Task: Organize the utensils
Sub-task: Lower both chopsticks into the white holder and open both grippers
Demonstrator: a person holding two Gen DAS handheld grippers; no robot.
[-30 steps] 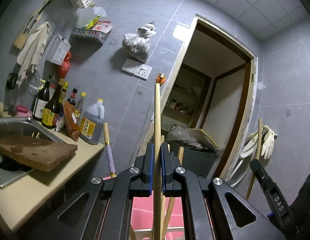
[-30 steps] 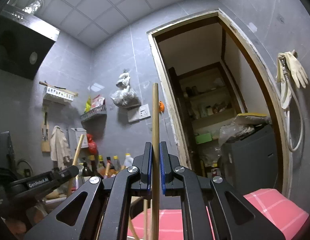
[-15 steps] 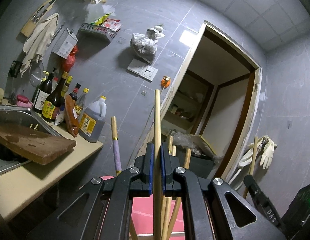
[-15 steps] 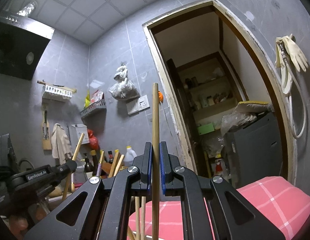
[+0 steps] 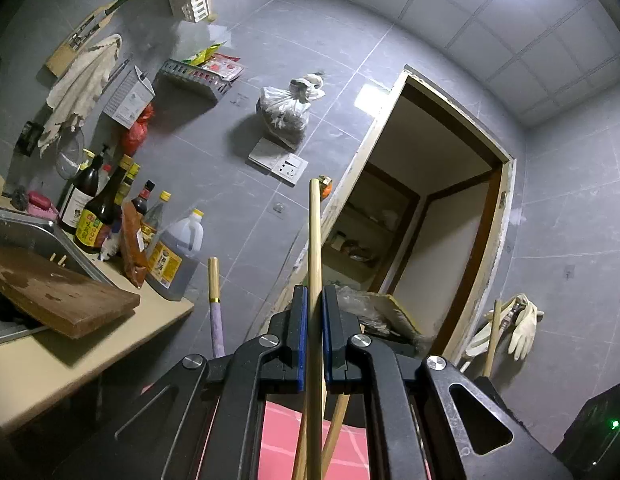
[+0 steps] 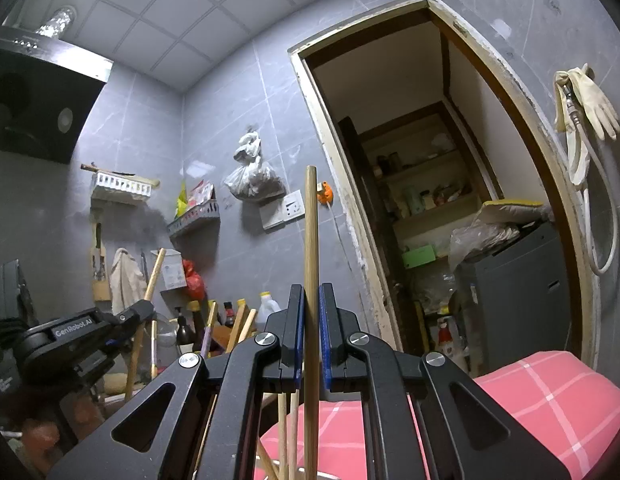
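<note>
In the left wrist view my left gripper (image 5: 314,294) is shut on a pale wooden chopstick (image 5: 314,232) that stands upright between the blue pads. A purple-handled chopstick (image 5: 214,312) and other sticks (image 5: 338,420) rise from below over the pink cloth (image 5: 350,452). In the right wrist view my right gripper (image 6: 311,294) is shut on a darker wooden chopstick (image 6: 311,236), also upright. At the left of that view the left gripper (image 6: 146,309) shows with its chopstick (image 6: 154,276). Several more chopsticks (image 6: 242,326) stand behind it.
A counter (image 5: 49,364) at the left carries sauce bottles (image 5: 97,216), an oil jug (image 5: 175,256), a sink (image 5: 21,232) and a wooden cutting board (image 5: 57,296). A doorway (image 6: 430,200) opens ahead, with a dark bin (image 6: 514,288) inside. Rubber gloves (image 6: 590,104) hang at the right.
The left wrist view has tilted upward and rolled, so the counter and bottles shifted and the ceiling light came in. Both grippers keep their chopsticks. More chopsticks appeared beside the left gripper in the right wrist view.
</note>
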